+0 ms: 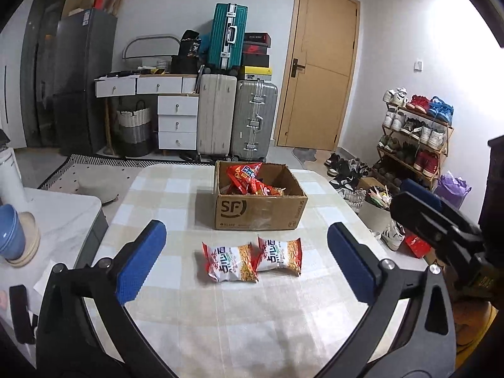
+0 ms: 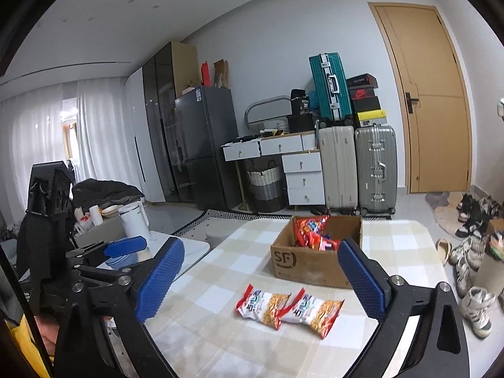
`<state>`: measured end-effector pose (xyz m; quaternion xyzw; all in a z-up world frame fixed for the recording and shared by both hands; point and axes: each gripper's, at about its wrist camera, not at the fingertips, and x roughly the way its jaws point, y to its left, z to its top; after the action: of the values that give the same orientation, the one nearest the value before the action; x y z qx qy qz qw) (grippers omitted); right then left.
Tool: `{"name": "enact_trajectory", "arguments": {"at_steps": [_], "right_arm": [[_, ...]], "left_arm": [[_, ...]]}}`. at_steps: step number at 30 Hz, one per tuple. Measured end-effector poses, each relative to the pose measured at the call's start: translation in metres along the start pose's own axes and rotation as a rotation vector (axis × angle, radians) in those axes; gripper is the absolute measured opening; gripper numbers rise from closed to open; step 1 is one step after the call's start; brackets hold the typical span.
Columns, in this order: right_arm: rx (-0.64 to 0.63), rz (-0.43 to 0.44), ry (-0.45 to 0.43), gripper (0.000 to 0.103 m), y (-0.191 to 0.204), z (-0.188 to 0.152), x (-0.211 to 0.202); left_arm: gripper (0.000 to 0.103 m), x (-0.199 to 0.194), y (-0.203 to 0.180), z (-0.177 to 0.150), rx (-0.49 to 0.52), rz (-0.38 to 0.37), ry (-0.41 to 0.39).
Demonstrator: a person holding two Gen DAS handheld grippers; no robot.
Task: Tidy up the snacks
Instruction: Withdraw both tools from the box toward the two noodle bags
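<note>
Two snack packets lying side by side on bench (image 1: 189, 321), just short of cardboard box (image 1: 258, 214). Left packet (image 1: 230, 263) sitting dead ahead of left gripper (image 1: 247, 263), long axis crosswise. Right packet (image 1: 280, 256) touching it. Both grippers gaping wide, holding nothing; right gripper (image 2: 261, 278) hovering nearer right packet (image 2: 312, 312).

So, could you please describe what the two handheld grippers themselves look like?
Both match. The left gripper and right gripper each have a black, curved, fork-like frame with silver round bolts at the joints. Each finger ends in a rectangular blue pad with a fine ribbed texture. No cables or markings are visible. Yellow fabric shows beside both.
</note>
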<state>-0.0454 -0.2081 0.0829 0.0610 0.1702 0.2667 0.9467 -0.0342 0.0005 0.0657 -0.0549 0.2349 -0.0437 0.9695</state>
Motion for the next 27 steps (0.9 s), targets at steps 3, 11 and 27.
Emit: {"name": "enact_trajectory", "arguments": {"at_steps": [3, 11, 27], "right_arm": [[0.032, -0.001, 0.014, 0.102, -0.008, -0.011, 0.003], [0.072, -0.017, 0.059, 0.102, -0.024, -0.037, 0.014], [0.12, -0.007, 0.114, 0.102, -0.044, -0.064, 0.041]], "left_arm": [[0.102, 0.007, 0.003, -0.012, -0.007, 0.012, 0.026], [0.102, 0.051, 0.006, -0.035, -0.022, 0.014, 0.125], [0.102, 0.125, 0.01, -0.056, -0.038, 0.016, 0.223]]}}
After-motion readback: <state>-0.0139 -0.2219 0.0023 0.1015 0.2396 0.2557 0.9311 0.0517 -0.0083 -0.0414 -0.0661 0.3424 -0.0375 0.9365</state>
